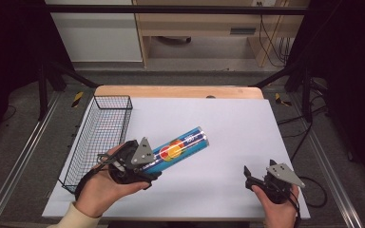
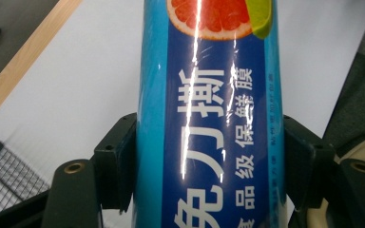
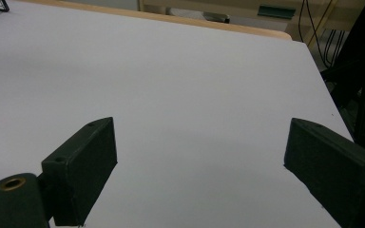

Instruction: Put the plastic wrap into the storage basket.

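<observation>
A long blue tube of cling film (image 1: pixel 178 148), printed with citrus fruit and white characters, points up and to the right above the white table (image 1: pixel 228 123). My left gripper (image 1: pixel 147 167) is shut on the tube's near end. In the left gripper view both black jaws press the sides of the tube (image 2: pixel 209 123). My right gripper (image 1: pixel 249 176) rests near the table's front right edge, held by a hand. Its jaws stand wide apart with bare table between them (image 3: pixel 199 161).
A black wire basket (image 1: pixel 100 137) stands along the table's left edge, just left of my left hand; a corner of the basket (image 2: pixel 4 175) lies close by in the left gripper view. A wooden strip (image 1: pixel 178 91) borders the far edge. Black frame legs flank the table.
</observation>
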A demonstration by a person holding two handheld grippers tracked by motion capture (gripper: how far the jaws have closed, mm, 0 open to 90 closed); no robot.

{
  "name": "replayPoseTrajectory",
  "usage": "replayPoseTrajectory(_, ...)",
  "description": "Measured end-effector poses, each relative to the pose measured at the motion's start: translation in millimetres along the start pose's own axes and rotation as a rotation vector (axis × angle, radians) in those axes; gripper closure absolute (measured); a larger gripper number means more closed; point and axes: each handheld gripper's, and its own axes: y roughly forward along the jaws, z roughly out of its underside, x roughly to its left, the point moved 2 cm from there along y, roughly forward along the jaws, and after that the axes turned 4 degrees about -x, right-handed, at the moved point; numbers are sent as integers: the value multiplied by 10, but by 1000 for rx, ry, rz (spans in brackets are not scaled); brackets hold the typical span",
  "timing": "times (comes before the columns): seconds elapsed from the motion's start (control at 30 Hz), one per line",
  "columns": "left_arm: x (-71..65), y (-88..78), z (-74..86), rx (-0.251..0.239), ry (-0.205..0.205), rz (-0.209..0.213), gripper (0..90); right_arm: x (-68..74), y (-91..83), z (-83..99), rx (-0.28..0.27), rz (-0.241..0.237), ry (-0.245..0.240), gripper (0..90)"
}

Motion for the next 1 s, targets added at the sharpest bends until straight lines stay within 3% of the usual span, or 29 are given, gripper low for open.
replayPoseTrajectory(0.2,136,-111,110,28,-68,-54,320,-10,-7,2,-1,8,0,109)
replayPoseTrajectory(0.3,229,-196,196,31,-133,-92,320,-5,-13,0,-2,8,2,111)
replayPoseTrajectory(0.4,270,-230,241,30,-167,-108,320,-4,-12,1,0,8,0,111)
replayPoseTrajectory(0.5,332,-256,317,71,-196,-149,321,-10,-11,2,1,11,4,111)
replayPoseTrajectory(0.83,468,-279,440,116,-240,-203,321,-19,-13,2,0,13,10,113)
replayPoseTrajectory(1.0,519,-298,478,142,-243,-228,321,-22,-12,3,1,12,13,114)
